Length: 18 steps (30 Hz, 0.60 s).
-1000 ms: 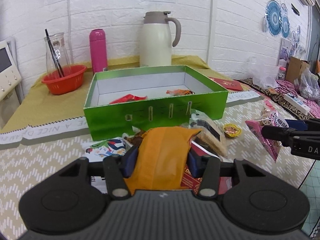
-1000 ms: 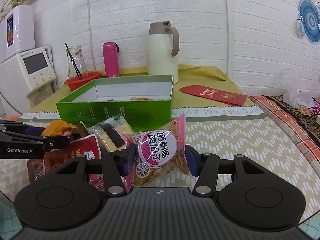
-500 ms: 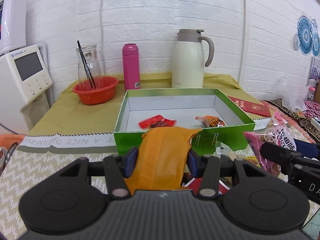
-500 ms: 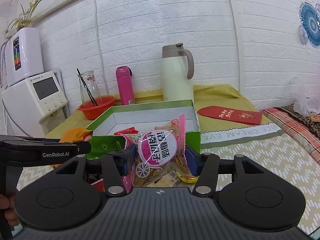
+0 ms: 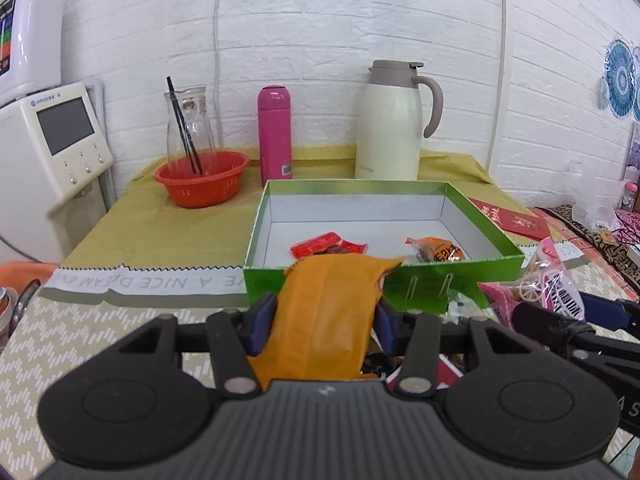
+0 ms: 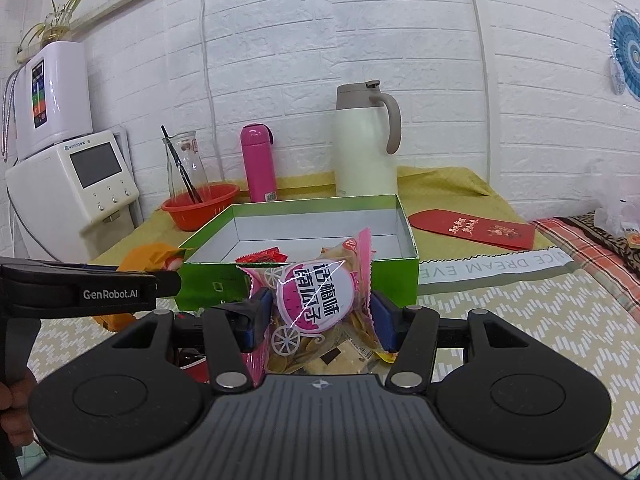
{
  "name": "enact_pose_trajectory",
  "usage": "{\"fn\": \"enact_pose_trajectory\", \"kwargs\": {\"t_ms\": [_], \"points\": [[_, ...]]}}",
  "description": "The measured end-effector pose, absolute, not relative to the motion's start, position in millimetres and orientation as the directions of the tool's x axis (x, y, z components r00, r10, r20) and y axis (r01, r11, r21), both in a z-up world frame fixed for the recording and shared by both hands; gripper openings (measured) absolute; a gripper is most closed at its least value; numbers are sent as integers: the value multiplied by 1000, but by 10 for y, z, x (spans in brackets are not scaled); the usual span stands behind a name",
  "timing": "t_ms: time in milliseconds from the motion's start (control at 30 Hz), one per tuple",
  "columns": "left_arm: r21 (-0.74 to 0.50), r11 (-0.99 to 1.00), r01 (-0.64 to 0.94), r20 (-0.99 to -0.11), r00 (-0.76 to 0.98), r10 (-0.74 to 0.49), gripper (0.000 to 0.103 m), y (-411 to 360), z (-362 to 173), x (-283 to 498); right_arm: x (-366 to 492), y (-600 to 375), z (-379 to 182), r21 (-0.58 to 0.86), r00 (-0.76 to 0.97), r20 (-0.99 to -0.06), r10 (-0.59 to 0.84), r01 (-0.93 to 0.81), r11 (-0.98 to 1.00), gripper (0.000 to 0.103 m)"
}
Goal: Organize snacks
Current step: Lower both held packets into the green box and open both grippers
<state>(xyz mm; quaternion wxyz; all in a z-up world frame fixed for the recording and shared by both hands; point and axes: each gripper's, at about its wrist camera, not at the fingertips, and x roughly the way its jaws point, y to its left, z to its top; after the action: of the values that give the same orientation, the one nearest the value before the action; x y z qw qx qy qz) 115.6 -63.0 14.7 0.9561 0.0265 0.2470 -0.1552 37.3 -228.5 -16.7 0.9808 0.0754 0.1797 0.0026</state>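
My left gripper [image 5: 322,320] is shut on an orange snack packet [image 5: 328,312], held above the table just in front of the green box [image 5: 384,276]. The box lies open with a red packet [image 5: 320,245] and an orange-wrapped snack [image 5: 438,250] on its white floor. My right gripper [image 6: 318,320] is shut on a pink and clear bag of seeds [image 6: 320,300], also lifted before the green box [image 6: 296,284]. In the right wrist view the left gripper [image 6: 160,276] reaches in from the left with the orange packet [image 6: 154,256]. The pink bag [image 5: 548,284] shows at the right of the left wrist view.
Behind the box stand a cream thermos jug [image 5: 394,124], a pink bottle [image 5: 275,132] and a red basket [image 5: 202,178] holding a glass carafe. A red envelope [image 6: 472,228] lies to the right. More snack packets [image 6: 340,356] lie on the table under the grippers. A white appliance [image 6: 72,192] stands at the left.
Both grippers have lifted with their packets and come closer to the box's front wall. The snack pile on the table has dropped below the grippers, and the box's inside shows more.
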Motion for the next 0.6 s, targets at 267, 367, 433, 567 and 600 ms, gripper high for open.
{"fn": "enact_pose_trajectory", "kwargs": {"t_ms": [267, 367, 433, 567, 600], "points": [[-62, 954, 293, -360, 885, -295, 50, -763, 387, 1679, 1040, -2374, 50, 166, 956, -287, -66, 117, 979, 89], [-99, 955, 280, -361, 884, -296, 50, -790, 316, 1896, 1215, -2402, 0, 180, 957, -275, -97, 150, 972, 89], [-42, 957, 288, -362, 888, -283, 50, -861, 263, 1993, 1313, -2421, -58, 198, 953, -286, -97, 157, 968, 89], [-54, 957, 284, -378, 882, -283, 50, -860, 183, 2206, 1499, -2460, -184, 238, 946, -308, -96, 175, 955, 89], [-63, 956, 287, -385, 877, -289, 51, -851, 158, 2247, 1534, -2476, -223, 253, 943, -319, -94, 180, 951, 89]]}}
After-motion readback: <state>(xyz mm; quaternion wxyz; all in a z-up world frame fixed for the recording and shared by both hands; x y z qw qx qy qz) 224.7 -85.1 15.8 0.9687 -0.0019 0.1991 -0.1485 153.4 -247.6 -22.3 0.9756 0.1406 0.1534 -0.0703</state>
